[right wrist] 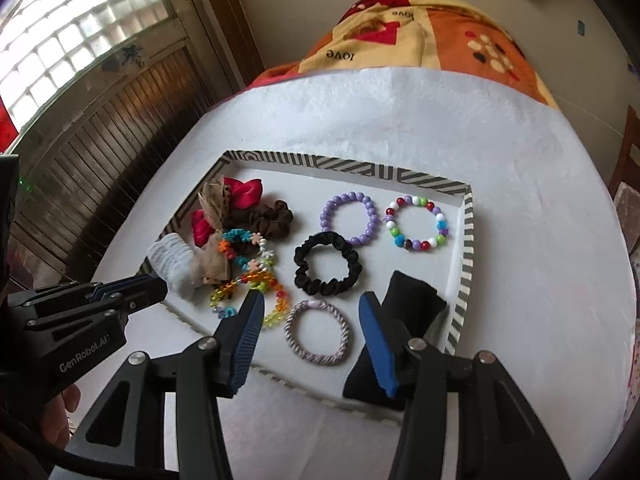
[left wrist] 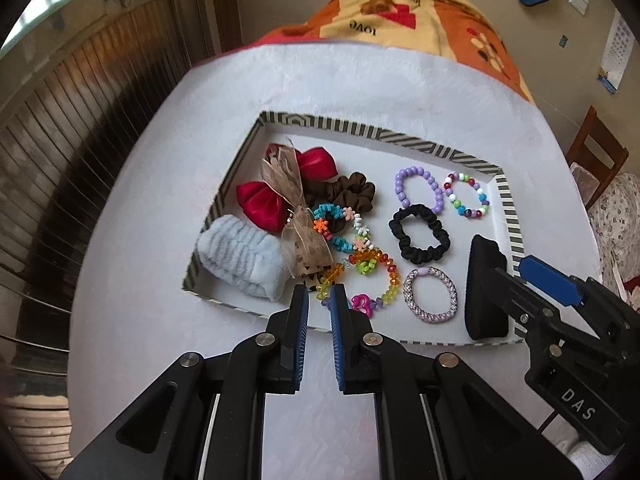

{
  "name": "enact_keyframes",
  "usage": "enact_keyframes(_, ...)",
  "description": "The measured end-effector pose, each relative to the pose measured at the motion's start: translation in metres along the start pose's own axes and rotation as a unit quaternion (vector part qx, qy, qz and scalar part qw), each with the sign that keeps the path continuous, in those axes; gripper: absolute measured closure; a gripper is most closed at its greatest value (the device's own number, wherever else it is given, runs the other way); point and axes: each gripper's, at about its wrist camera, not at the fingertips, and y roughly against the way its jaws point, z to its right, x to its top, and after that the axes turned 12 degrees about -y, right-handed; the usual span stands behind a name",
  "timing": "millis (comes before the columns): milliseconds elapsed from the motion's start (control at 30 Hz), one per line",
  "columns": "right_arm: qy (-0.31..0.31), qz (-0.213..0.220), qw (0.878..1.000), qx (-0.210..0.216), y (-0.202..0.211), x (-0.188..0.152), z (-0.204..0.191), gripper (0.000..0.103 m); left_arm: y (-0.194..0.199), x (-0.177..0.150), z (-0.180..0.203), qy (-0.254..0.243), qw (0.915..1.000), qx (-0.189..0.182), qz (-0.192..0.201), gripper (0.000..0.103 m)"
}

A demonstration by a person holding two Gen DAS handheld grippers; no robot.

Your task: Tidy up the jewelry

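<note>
A striped-rim tray (left wrist: 508,216) (right wrist: 466,236) holds jewelry. On its right lie a purple bead bracelet (left wrist: 400,192) (right wrist: 328,216), a multicolour bead bracelet (left wrist: 484,204) (right wrist: 394,236), a black scrunchie (left wrist: 400,232) (right wrist: 304,276) and a braided lilac band (left wrist: 452,300) (right wrist: 292,328). On its left are a red bow (left wrist: 260,200), a brown scrunchie (left wrist: 356,192), a flower bracelet (left wrist: 340,240) and a rainbow bead bracelet (left wrist: 390,280) (right wrist: 276,312). My left gripper (left wrist: 320,292) is nearly closed, empty, at the rainbow bracelet's near edge. My right gripper (right wrist: 312,308) is open above the braided band, beside a black pad (right wrist: 416,296).
A light blue fuzzy band (left wrist: 240,260) lies in the tray's near left corner. The tray sits on a white-covered table (left wrist: 340,80). A patterned orange blanket (left wrist: 400,12) lies beyond it. Wooden shutters (left wrist: 60,120) are at left and a chair (left wrist: 596,152) at right.
</note>
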Motion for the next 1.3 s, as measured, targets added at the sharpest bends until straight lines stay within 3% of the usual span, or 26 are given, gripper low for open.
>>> enact_keyframes(500,-0.012,0.084,0.996,-0.022,0.071,-0.030,-0.025,0.039,0.067,-0.022,0.002,-0.025,0.9965,0.027,0.075,0.100)
enact_keyframes(633,-0.011,0.100,0.994,-0.041,0.083,-0.037,-0.030,0.029,0.080,-0.028,0.002,-0.023,0.9956,0.026,0.087,0.100)
enact_keyframes(1300,-0.017,0.122,0.991,-0.062,0.113,-0.064,-0.030,0.028,0.107,-0.047,0.004,-0.018,0.9932,0.026,0.112,0.100)
